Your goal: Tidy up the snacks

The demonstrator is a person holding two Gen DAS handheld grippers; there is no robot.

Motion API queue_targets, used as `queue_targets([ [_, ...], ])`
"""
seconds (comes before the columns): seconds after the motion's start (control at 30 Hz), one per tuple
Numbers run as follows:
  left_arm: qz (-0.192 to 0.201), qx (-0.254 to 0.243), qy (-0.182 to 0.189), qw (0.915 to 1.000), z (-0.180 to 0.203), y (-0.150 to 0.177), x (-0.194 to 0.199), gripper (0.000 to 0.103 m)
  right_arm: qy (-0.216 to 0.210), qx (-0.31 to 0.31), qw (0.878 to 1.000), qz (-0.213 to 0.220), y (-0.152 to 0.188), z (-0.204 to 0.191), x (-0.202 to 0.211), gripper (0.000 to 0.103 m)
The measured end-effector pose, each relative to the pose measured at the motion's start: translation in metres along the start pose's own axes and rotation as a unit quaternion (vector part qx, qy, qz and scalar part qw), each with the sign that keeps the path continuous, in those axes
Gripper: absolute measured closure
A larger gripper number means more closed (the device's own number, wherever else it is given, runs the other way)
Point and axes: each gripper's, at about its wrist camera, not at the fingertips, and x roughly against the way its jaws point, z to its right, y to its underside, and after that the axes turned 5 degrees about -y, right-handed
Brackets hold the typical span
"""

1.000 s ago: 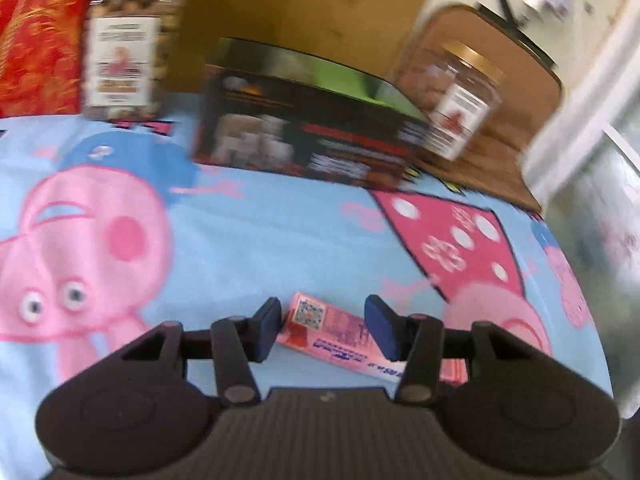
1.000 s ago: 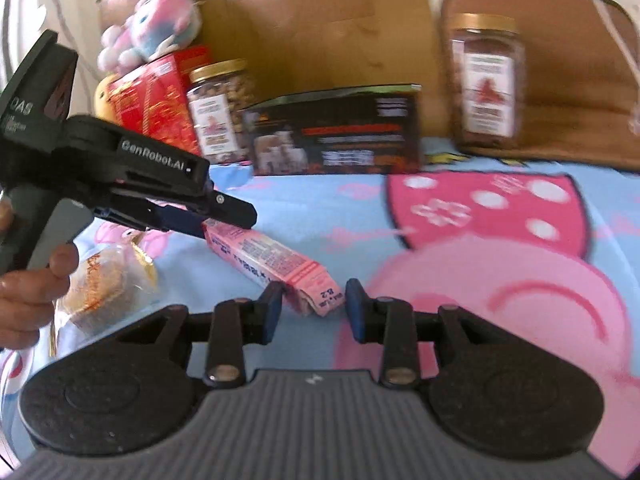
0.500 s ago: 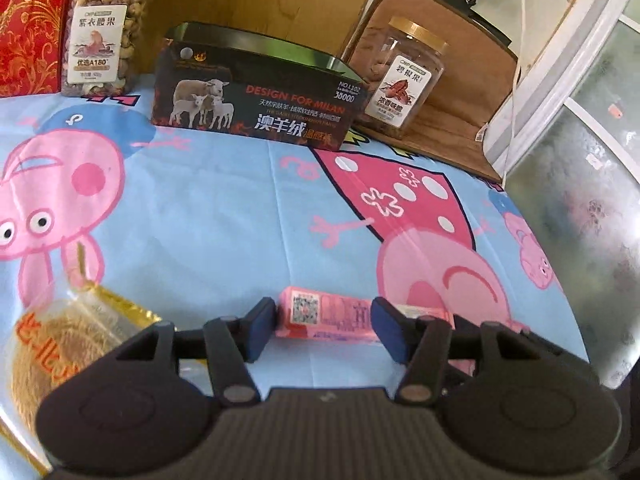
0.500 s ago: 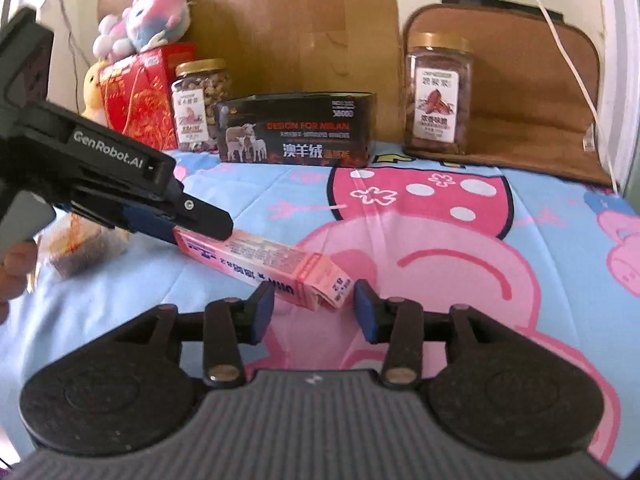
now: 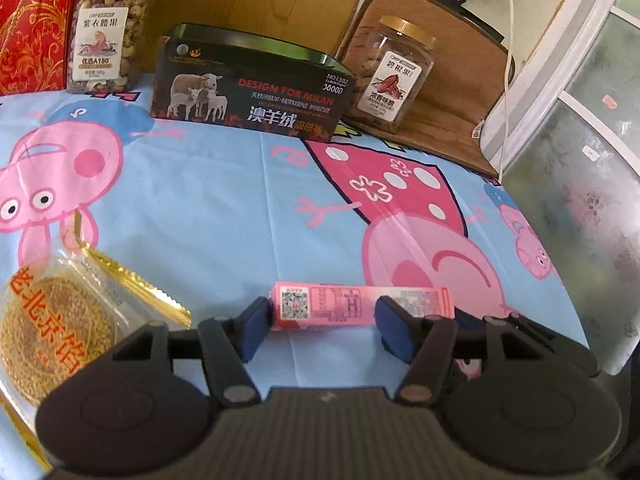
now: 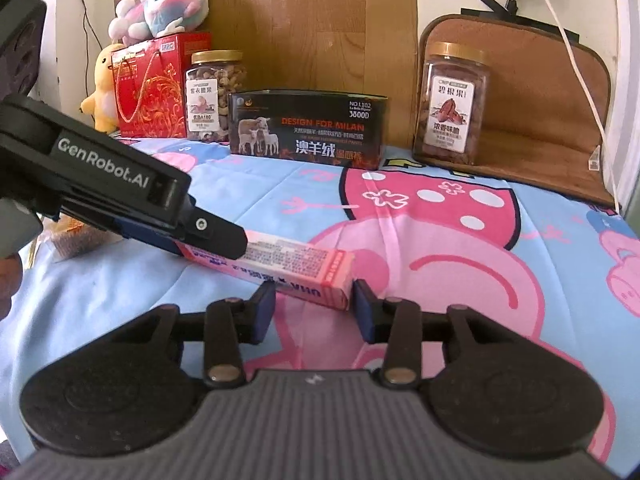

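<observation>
Black tin (image 5: 248,92) stands behind pink box (image 5: 360,306).

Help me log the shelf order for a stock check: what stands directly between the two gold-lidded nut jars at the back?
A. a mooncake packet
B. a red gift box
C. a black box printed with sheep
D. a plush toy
C: in the right wrist view the black box printed with sheep stands between the left nut jar and the right nut jar.

This looks like a home, maybe a child's bedroom. A blue cartoon pig sheet (image 6: 400,216) covers the flat top. Behind the sheet, soft toys (image 6: 160,8) sit on a red gift box (image 6: 156,84) by a wooden board (image 6: 312,20). At the sheet's back edge stand nut jars (image 6: 450,104).
</observation>
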Motion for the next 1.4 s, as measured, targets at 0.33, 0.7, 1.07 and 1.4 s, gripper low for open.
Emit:
queue_targets([
  [0.33, -0.004, -0.003, -0.008, 1.0000, 0.004, 0.001, 0.000, 0.043, -0.002, -0.006, 1.000, 0.000, 0.000, 0.000, 0.001, 0.058],
  [0.7, 0.004, -0.062, -0.037, 0.9974, 0.021, 0.014, 0.002, 0.039, -0.021, -0.002, 1.000, -0.005, 0.000, -0.001, 0.001, 0.044],
  [1.07, -0.024, -0.046, -0.066, 0.9964, 0.029, 0.008, -0.001, 0.034, -0.076, -0.012, 0.997, -0.008, -0.003, 0.007, 0.001, 0.028],
  [1.4, -0.010, -0.060, -0.059, 0.9964, 0.026, 0.003, 0.014, 0.034, -0.063, 0.011, 0.998, 0.007, -0.001, 0.000, 0.007, 0.044],
])
